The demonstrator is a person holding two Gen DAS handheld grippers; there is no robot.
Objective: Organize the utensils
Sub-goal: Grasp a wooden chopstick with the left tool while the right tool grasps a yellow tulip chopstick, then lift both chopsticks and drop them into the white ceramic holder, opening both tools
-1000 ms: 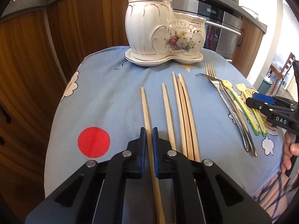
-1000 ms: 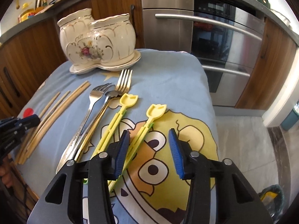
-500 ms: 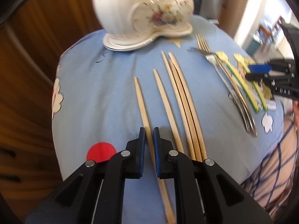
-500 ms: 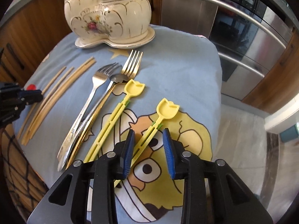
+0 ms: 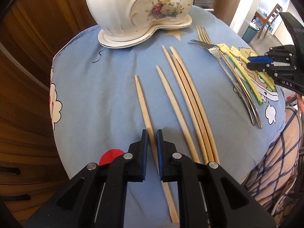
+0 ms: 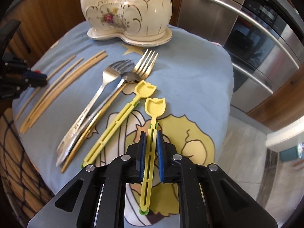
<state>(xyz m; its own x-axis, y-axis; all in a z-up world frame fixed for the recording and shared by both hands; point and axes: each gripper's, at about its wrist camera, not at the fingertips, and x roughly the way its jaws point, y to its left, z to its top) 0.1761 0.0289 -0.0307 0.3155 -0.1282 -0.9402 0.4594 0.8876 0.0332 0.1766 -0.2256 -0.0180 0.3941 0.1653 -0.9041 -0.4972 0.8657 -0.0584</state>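
Note:
My left gripper (image 5: 151, 135) is shut on the leftmost wooden chopstick (image 5: 141, 98) and holds it above the blue cloth (image 5: 98, 87). Several more chopsticks (image 5: 187, 98) lie to its right. My right gripper (image 6: 151, 135) is shut on a yellow plastic spoon (image 6: 154, 106) by its handle. A second yellow spoon (image 6: 121, 117) lies to its left, beside two forks and a metal spoon (image 6: 106, 96). The white floral ceramic holder (image 6: 129, 11) stands at the far end of the cloth; it also shows in the left wrist view (image 5: 140, 9).
Wooden cabinets (image 5: 28, 57) stand left of the table. A steel oven (image 6: 256, 38) stands behind on the right. The person's checked clothing (image 5: 275, 171) is at the near edge. The right gripper shows in the left wrist view (image 5: 266, 64).
The right gripper's jaws closed from wide open onto the yellow spoon's handle. The left gripper, still shut on the chopstick, lifted and moved closer to the holder.

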